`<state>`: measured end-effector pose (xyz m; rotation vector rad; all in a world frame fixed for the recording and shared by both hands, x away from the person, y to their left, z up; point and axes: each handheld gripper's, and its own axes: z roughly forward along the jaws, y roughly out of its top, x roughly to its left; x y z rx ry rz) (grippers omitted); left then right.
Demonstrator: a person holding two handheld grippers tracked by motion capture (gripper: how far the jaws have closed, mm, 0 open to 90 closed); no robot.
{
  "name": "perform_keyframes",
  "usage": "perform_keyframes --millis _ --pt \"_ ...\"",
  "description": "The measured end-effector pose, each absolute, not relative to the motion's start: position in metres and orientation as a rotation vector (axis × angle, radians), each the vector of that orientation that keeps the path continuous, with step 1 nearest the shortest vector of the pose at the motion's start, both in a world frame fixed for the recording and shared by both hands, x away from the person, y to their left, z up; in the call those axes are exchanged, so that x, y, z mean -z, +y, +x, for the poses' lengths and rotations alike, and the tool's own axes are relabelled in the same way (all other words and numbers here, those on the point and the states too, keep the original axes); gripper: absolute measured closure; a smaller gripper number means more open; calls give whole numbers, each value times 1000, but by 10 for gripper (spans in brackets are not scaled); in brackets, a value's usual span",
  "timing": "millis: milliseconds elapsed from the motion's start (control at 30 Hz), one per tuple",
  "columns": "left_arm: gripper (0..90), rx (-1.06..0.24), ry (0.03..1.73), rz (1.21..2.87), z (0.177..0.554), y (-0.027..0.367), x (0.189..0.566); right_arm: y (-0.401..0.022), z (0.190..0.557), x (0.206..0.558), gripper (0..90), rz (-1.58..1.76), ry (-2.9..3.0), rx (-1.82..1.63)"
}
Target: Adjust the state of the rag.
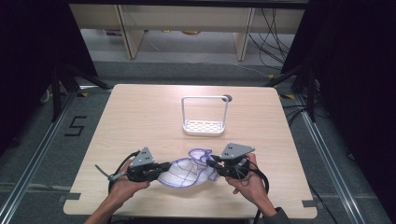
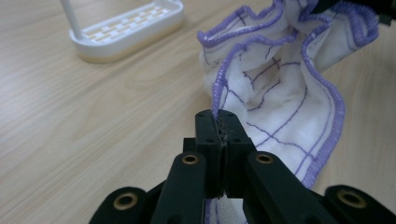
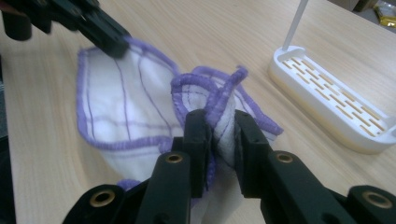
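A white cloth (image 1: 184,171) with purple stitched edges and thin purple lines lies crumpled near the table's front edge, between my two grippers. My left gripper (image 1: 164,167) is shut on the cloth's purple hem (image 2: 217,100); its jaws meet with the hem pinched between them (image 2: 221,122). My right gripper (image 1: 211,163) is shut on a bunched fold of the cloth (image 3: 224,126), which fills the gap between its two jaws. The cloth (image 3: 126,112) sags between the grips, and the other gripper holds its far corner at the top left of the right gripper view.
A white rack (image 1: 204,116) with a slotted base and a tall wire handle stands at the middle of the light wooden table (image 1: 140,116). A round hole (image 1: 227,98) sits behind it. Dark frames and cables surround the table.
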<state>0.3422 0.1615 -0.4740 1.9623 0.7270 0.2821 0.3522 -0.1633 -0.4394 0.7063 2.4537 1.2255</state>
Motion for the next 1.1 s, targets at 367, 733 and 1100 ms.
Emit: perform_keyframes --millis 367,733,1100 --pt "872 -232 842 2008 318 192 505 -196 355 477 712 868 2561 -1104" --pt "857 -239 865 2036 315 199 512 -208 333 478 552 896 2584 -1049" --pt "843 -259 879 2033 316 200 513 -228 307 450 464 936 2534 -1089"
